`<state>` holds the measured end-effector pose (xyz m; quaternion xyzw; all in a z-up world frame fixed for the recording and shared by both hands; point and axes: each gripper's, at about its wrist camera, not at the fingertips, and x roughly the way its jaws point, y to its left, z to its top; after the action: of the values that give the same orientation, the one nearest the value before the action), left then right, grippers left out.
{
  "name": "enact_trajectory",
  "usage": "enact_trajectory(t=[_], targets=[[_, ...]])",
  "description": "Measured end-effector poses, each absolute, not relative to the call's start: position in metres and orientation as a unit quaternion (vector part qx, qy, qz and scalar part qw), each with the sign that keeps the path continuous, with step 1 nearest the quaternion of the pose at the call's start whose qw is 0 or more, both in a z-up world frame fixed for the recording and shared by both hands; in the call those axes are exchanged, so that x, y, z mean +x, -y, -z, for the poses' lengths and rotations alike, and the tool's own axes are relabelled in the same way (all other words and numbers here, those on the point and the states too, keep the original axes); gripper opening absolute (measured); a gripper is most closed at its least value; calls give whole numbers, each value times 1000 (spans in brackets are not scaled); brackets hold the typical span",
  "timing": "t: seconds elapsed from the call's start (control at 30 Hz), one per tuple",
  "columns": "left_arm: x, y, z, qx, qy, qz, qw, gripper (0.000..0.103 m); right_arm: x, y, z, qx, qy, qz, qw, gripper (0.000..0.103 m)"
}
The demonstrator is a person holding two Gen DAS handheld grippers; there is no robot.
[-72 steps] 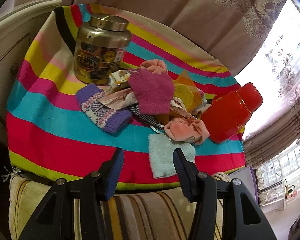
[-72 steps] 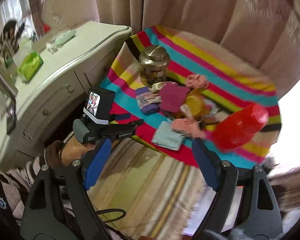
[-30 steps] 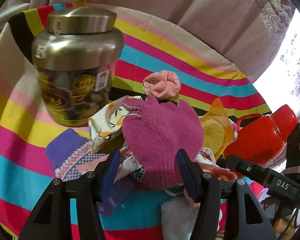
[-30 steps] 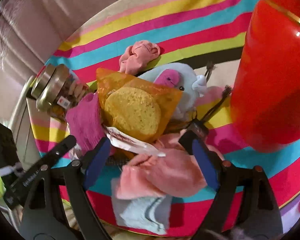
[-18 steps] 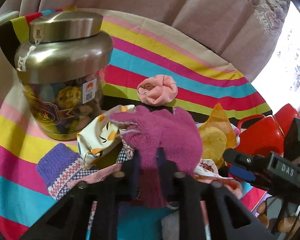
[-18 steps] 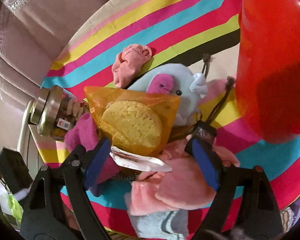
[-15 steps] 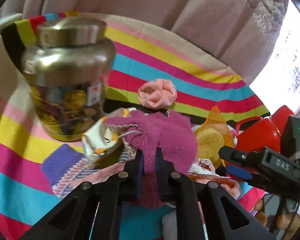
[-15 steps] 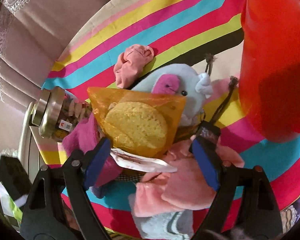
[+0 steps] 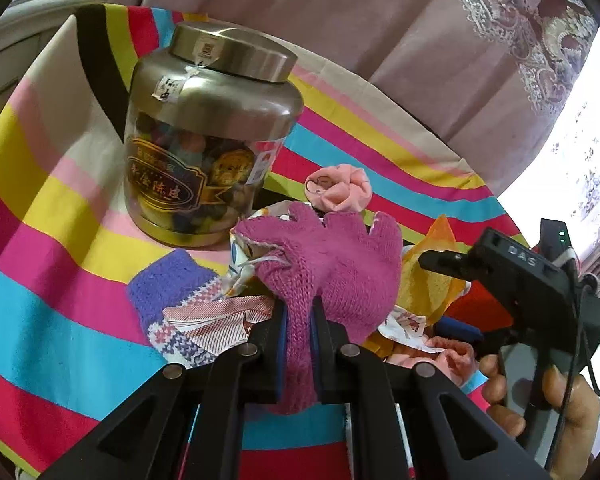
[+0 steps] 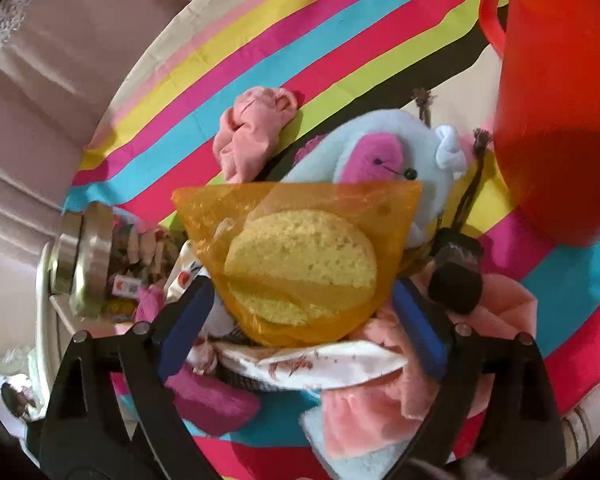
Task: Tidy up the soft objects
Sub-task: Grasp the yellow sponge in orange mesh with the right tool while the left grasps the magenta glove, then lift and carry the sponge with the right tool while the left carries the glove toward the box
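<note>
In the left wrist view, the left gripper has its jaws pressed nearly together on the cuff of the magenta knit glove, so the glove's long axis runs straight out from the claw toward 12 o'clock, its stubby fingers fanning at the far end just short of the rolled pink sock. The metal-lidded jar stands at 10 o'clock from the claw, the purple patterned sock lies at 9 o'clock, and the other tool, held in the person's hand, reaches in from 3 o'clock. The glove lies on the heap and not on the striped cloth, so I judge the coming lift must go up and back toward 6 o'clock to free it without dragging the printed fabric under it. In the right wrist view, the right gripper is spread wide and holds nothing; the orange bag with the yellow sponge sits between its fingertips and slightly beyond, toward 12 o'clock, its broad edge lying across the claw from 9 to 3 o'clock. The blue and pink plush toy lies behind the bag at 1 o'clock, the red jug stands well off at 2 o'clock, and a pink fleece cloth lies under the claw at 5 o'clock. This claw is plainly the nearer one to the bag, and closing across its width looks like the natural grip.
</note>
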<state>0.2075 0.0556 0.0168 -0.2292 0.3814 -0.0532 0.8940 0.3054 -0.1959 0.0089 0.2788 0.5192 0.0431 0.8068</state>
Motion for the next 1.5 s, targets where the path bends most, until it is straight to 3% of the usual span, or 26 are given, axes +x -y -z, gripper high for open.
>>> enact_trajectory(t=[0.43,0.5,0.63,1.5], targets=[[188,-60,-27,-229,-361,56,902,11,321,180,1,250,-524,-13,814,93],[185,-60,-25,-232,-369,54,898,11,321,179,2,242,-520,-21,819,86],[180,-62,-19,-247,-381,49,890,11,318,182,1,240,-517,-37,821,84],[111,-65,-14,-324,-395,65,857,11,239,239,-70,208,-437,-102,869,84]])
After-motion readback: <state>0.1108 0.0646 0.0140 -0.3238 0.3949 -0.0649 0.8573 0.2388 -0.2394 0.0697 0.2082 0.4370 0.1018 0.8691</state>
